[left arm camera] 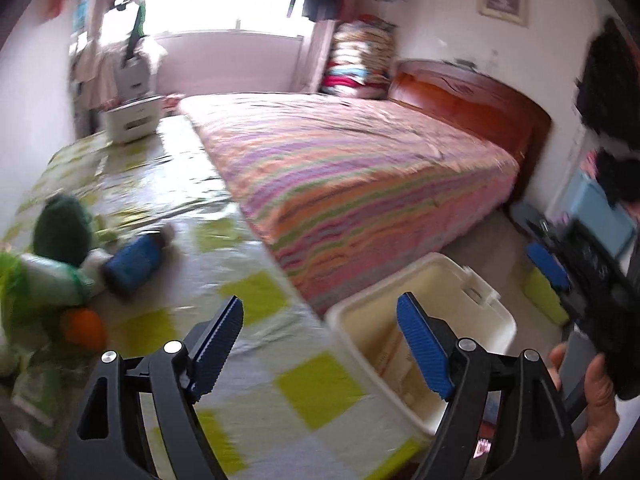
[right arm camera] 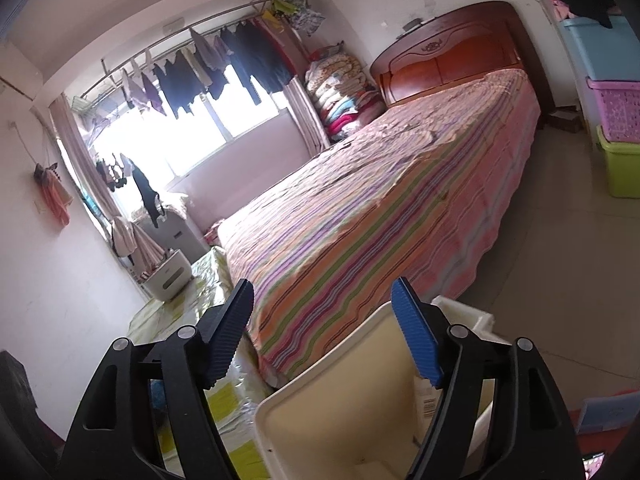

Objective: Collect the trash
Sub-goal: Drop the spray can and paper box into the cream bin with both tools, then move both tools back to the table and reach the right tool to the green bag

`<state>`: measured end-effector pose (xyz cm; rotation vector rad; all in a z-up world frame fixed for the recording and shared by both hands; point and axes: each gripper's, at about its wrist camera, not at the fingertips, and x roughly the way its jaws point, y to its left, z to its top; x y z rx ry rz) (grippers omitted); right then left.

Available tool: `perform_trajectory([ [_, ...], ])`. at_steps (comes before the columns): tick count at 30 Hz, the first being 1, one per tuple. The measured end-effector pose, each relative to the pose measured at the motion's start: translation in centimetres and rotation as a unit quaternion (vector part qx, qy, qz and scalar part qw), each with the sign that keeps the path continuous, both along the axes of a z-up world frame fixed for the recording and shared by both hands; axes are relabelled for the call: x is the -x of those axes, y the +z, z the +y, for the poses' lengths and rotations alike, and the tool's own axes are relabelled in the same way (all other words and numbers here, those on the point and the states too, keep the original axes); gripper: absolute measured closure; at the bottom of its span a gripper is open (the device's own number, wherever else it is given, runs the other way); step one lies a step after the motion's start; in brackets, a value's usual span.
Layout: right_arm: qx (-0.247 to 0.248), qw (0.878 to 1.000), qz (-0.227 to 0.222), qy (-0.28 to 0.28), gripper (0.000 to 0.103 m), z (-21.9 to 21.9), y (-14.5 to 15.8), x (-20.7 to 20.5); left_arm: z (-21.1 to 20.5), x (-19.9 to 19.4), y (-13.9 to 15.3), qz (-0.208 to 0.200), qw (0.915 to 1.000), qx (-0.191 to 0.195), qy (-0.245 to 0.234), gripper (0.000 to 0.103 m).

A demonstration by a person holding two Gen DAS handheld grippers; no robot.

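Blue can (left arm camera: 134,266): lying on its side on the table (left arm camera: 320,384), near the left edge, long axis slanting toward the bed (left arm camera: 360,184).
Bin (left arm camera: 420,320): sitting off the table's right edge, mouth open.
Left gripper (left arm camera: 320,344): spreading wide, holding nothing.
Right gripper (right arm camera: 322,332): hanging spread over the bin, empty.

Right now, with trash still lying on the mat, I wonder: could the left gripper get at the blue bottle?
Probably yes: the left gripper is open and empty, and bare mat lies between it and the blue bottle.
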<state>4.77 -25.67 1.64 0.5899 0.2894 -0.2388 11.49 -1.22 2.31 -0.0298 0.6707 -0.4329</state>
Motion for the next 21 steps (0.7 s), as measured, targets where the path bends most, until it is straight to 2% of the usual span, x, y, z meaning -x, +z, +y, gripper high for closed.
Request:
perform_trajectory([
  [3, 0.001, 1.000, 0.003, 0.017, 0.032, 1.3, 0.0, -0.7, 3.5, -0.3, 0.9, -0.006, 0.9992, 0.016, 0.036, 0.026],
  [9, 0.027, 0.997, 0.006, 0.071, 0.031, 6.0, 0.5, -2.2, 9.5, -0.4, 2.1, -0.023, 0.9939, 0.021, 0.106, 0.026],
  [21, 0.066, 0.976, 0.033, 0.205, 0.027, 17.6, 0.5, -5.9, 17.4, 0.2, 0.6, -0.003, 0.9875, -0.018, 0.157, 0.026],
])
